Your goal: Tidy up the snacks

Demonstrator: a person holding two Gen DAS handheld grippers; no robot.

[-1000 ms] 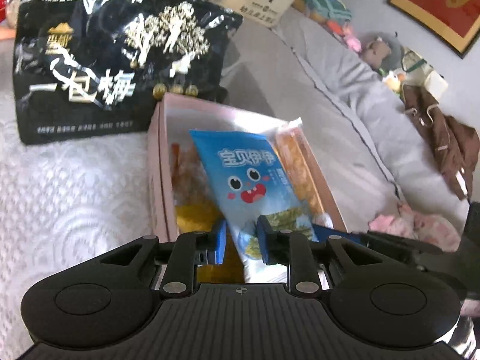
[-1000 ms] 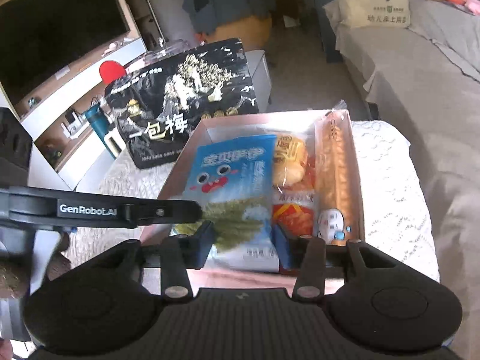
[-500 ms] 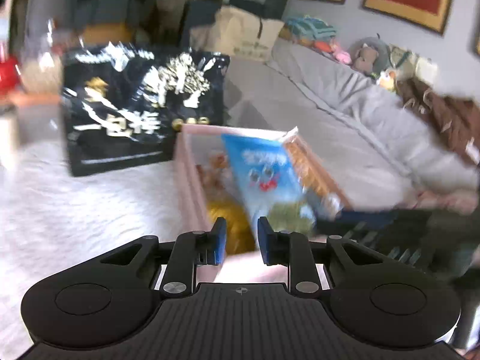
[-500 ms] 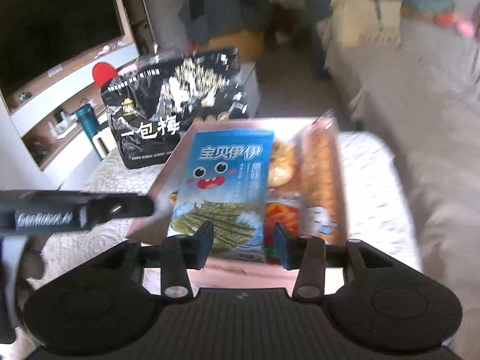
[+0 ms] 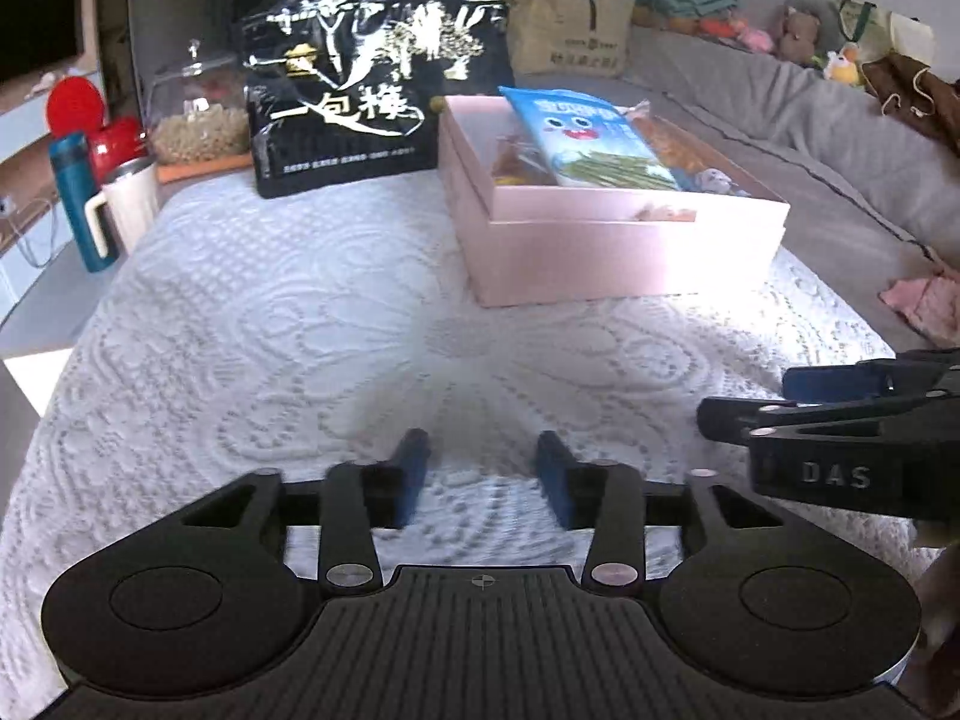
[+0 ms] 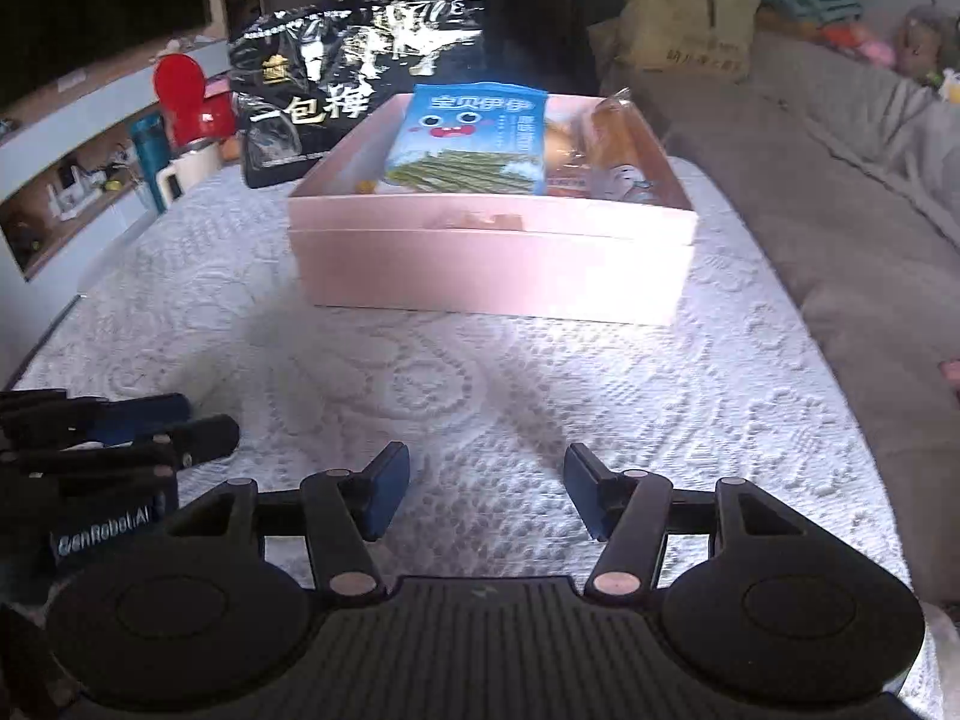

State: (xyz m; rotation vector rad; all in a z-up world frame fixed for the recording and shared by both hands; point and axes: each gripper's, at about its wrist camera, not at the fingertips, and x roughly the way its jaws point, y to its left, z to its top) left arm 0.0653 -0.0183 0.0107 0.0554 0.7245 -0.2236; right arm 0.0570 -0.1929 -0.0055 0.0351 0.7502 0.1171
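A pink box point(image 5: 630, 246) point(image 6: 492, 264) stands on the white lace-covered table. A blue snack packet with a cartoon face point(image 5: 585, 138) point(image 6: 474, 138) lies on top of several other snacks inside it, among them an orange wrapped roll point(image 6: 618, 126). My left gripper point(image 5: 480, 471) is open and empty, low over the cloth and well short of the box. My right gripper point(image 6: 486, 489) is open and empty, also short of the box. Each gripper shows at the edge of the other's view.
A large black snack bag point(image 5: 366, 90) point(image 6: 354, 78) stands behind the box. A teal bottle point(image 5: 78, 198), a white mug point(image 5: 129, 204) and a red object point(image 5: 90, 120) are at the table's left edge. A grey sofa point(image 6: 852, 180) runs along the right.
Both grippers have pulled back from over the box to low above the cloth, and both have opened wider. The blue packet stays lying in the box.
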